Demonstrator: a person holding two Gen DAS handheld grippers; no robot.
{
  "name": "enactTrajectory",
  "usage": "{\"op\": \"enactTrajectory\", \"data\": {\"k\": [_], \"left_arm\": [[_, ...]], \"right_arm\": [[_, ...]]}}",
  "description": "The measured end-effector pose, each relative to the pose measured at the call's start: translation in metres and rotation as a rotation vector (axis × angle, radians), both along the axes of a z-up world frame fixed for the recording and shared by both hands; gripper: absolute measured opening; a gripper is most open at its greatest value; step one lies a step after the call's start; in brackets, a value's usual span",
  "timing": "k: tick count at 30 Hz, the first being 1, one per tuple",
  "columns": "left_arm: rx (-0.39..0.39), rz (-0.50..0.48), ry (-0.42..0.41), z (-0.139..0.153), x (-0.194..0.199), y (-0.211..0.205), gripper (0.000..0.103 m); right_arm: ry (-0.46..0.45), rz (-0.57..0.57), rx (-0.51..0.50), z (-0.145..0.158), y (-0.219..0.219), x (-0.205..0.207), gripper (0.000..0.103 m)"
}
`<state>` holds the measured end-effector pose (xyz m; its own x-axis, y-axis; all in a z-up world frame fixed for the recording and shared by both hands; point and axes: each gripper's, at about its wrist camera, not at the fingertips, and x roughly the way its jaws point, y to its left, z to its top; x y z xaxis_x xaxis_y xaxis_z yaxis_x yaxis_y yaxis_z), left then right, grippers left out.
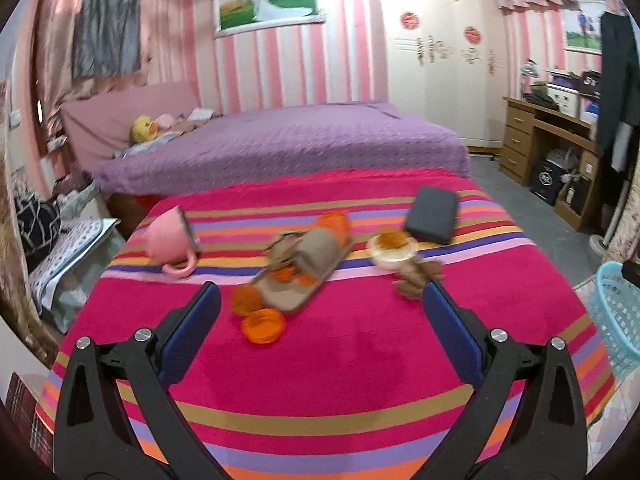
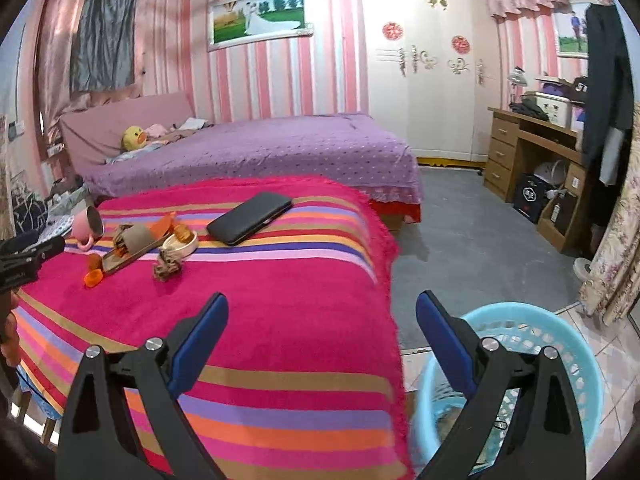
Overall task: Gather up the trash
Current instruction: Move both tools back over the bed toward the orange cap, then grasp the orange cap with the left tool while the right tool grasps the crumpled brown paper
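Most trash is left: peels (image 1: 256, 300), a brown wad (image 1: 416, 278) and scraps on a tray (image 1: 296, 280) lie mid-frame on the table (image 1: 360, 360). The basket (image 2: 576, 344), lower right, holds little. Both the left gripper (image 1: 320, 300) and the right gripper (image 2: 322, 312) stand apart, empty.

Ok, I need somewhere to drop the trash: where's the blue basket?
The blue basket stands on the tiled floor off the striped bed's right corner, low right in the right wrist view, directly beneath the open right claw.
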<state>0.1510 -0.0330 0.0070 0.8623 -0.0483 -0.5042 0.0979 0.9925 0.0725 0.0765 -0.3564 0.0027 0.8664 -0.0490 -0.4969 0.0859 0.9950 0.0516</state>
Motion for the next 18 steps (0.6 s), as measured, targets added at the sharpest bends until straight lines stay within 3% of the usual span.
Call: {"op": "enactTrajectory", "data": {"k": [10,18], "left_arm": [[0.015,0.101,0.083,-0.045,0.036,0.069,0.097],[-0.006,0.113,0.189,-0.081,0.067,0.079,0.097]], "right_arm": [[0.028,0.042,0.008,-0.015,0.047,0.038,0.093],[0.065,0.072,-0.011,-0.031,0.084,0.073,0.093]]}}
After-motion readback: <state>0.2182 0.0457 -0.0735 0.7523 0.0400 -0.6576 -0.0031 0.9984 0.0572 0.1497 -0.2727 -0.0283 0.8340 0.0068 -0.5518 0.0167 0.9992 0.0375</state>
